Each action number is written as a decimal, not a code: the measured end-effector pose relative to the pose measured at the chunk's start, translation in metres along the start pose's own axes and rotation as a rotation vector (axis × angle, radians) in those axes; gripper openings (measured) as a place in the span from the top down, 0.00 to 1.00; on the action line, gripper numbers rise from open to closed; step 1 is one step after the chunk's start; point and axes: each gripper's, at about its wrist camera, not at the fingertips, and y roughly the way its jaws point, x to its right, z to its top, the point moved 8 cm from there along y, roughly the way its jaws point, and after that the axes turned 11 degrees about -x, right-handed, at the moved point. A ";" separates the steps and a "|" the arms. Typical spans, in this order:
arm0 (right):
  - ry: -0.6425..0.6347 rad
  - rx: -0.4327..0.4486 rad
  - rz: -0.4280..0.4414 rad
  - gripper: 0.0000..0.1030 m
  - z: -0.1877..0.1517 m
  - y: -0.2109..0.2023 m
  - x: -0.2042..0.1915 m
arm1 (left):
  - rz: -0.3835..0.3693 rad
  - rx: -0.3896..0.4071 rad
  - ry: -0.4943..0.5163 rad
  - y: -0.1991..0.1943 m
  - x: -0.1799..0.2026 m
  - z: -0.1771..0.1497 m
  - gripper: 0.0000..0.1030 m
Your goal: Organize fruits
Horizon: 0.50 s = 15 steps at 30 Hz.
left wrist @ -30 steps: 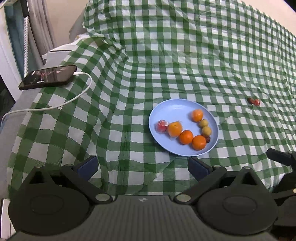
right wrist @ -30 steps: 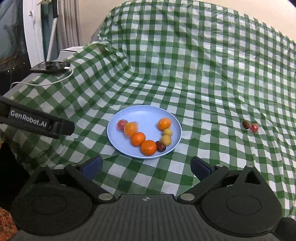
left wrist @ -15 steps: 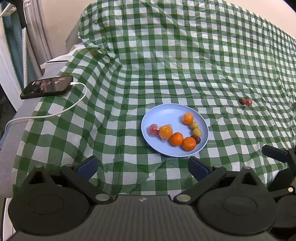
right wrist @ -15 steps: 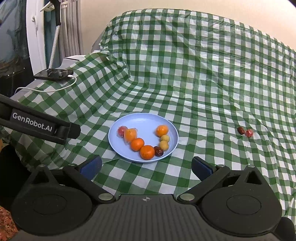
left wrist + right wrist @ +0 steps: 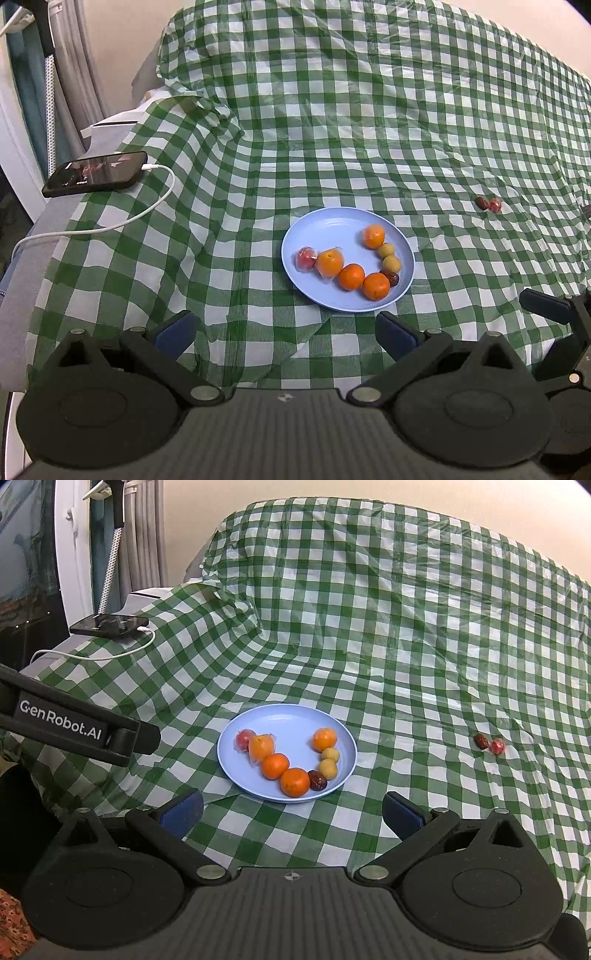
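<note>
A light blue plate [image 5: 332,225] [image 5: 280,716] on the green checked cloth holds several fruits in a curve: oranges [image 5: 351,277] [image 5: 275,766], two small yellow fruits [image 5: 390,263], a dark date [image 5: 317,780] and a wrapped red fruit [image 5: 305,258]. A date [image 5: 481,740] and a wrapped red fruit [image 5: 497,746] lie loose on the cloth to the right, also in the left wrist view [image 5: 495,205]. My left gripper [image 5: 284,332] is open and empty, short of the plate. My right gripper [image 5: 291,812] is open and empty, just before the plate's near rim.
A black phone [image 5: 96,173] [image 5: 110,624] on a white cable [image 5: 110,225] lies at the table's left edge. The cloth rises over a backrest behind. The left gripper's body [image 5: 74,723] shows at the left of the right wrist view.
Both grippers have drawn back and up from the plate, which now looks smaller and farther. The fruits have not moved.
</note>
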 end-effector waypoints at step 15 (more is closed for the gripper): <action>-0.001 -0.021 0.014 0.01 -0.002 0.006 0.002 | 0.005 -0.012 -0.003 0.005 -0.004 0.002 0.00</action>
